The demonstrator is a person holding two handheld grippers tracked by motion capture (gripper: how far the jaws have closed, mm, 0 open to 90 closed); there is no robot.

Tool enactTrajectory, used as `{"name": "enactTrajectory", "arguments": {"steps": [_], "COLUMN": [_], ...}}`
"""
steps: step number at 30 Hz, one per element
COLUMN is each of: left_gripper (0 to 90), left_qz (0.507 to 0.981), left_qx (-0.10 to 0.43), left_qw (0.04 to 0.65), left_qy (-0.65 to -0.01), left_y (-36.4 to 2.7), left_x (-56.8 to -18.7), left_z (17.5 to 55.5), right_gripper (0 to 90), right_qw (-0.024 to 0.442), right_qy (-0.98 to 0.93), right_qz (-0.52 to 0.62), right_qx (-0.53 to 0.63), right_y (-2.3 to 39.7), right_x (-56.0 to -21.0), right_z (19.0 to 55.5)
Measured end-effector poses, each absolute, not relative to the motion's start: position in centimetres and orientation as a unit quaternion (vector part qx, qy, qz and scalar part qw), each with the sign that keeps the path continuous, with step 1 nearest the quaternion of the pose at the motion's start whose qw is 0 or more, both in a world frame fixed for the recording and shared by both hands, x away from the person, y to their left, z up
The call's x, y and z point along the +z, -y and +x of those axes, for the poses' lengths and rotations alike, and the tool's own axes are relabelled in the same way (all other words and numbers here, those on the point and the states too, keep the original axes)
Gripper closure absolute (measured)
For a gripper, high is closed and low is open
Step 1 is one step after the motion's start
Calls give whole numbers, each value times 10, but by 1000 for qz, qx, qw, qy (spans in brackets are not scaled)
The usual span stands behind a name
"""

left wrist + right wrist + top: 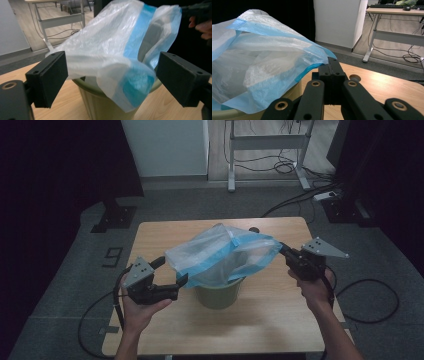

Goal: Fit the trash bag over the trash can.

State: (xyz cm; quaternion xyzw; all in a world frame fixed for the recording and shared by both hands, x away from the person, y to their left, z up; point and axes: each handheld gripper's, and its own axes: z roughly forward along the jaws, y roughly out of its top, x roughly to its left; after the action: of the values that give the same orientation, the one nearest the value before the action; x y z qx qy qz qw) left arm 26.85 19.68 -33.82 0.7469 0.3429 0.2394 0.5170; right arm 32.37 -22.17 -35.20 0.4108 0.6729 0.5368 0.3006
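Translucent blue-banded bag [225, 255], draped over the green bin [218, 293] mid-bench: right tongs [283, 249] pinched on its far-right hem, left tongs [172, 270] gaping (nothing held) just left of the bin.

Looks like an office or lab room: grey carpet floor [65, 285], height-adjustable desk [397, 15] with keyboard, loose cables [285, 167], black curtains.

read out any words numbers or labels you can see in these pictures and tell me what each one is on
"9": a dark numeral marked on the grey floor left of the table, in the high view.
The bag, the bin and both grippers carry no readable text.
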Motion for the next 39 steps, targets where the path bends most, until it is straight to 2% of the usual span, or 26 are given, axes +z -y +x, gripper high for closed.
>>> {"name": "enactTrajectory", "arguments": {"steps": [5, 8, 10, 14, 16, 21, 32, 36, 39], "left_gripper": [97, 161, 284, 621, 718, 881, 900, 900, 899], "left_qz": [765, 772, 772, 762, 761, 757, 712, 706, 706], "left_qx": [257, 275, 294, 285, 277, 255, 197, 173, 160], "left_qw": [479, 456, 443, 459, 464, 481, 565, 578, 575], "left_qy": [-345, -347, -349, -356, -359, -361, -368, -371, -380], "left_y": [-183, -176, -174, -178, -181, -188, -222, -233, -240], "left_x": [-347, -353, -356, -359, -360, -360, -333, -323, -327], "left_z": [274, 281, 284, 294, 298, 304, 308, 306, 304], "right_gripper": [893, 893, 893, 893, 892, 893, 892, 893, 892], "right_qw": [298, 297, 297, 297, 298, 297, 299, 303, 300], "right_qy": [-672, -672, -672, -671, -670, -667, -654, -646, -652], "right_qz": [413, 413, 411, 408, 408, 410, 411, 410, 406], "right_qx": [537, 539, 540, 543, 544, 546, 561, 568, 565], "right_y": [223, 222, 221, 221, 222, 224, 238, 248, 252], "right_x": [-353, -352, -352, -351, -351, -349, -329, -314, -315], "right_z": [324, 324, 324, 324, 325, 326, 322, 316, 309]}}
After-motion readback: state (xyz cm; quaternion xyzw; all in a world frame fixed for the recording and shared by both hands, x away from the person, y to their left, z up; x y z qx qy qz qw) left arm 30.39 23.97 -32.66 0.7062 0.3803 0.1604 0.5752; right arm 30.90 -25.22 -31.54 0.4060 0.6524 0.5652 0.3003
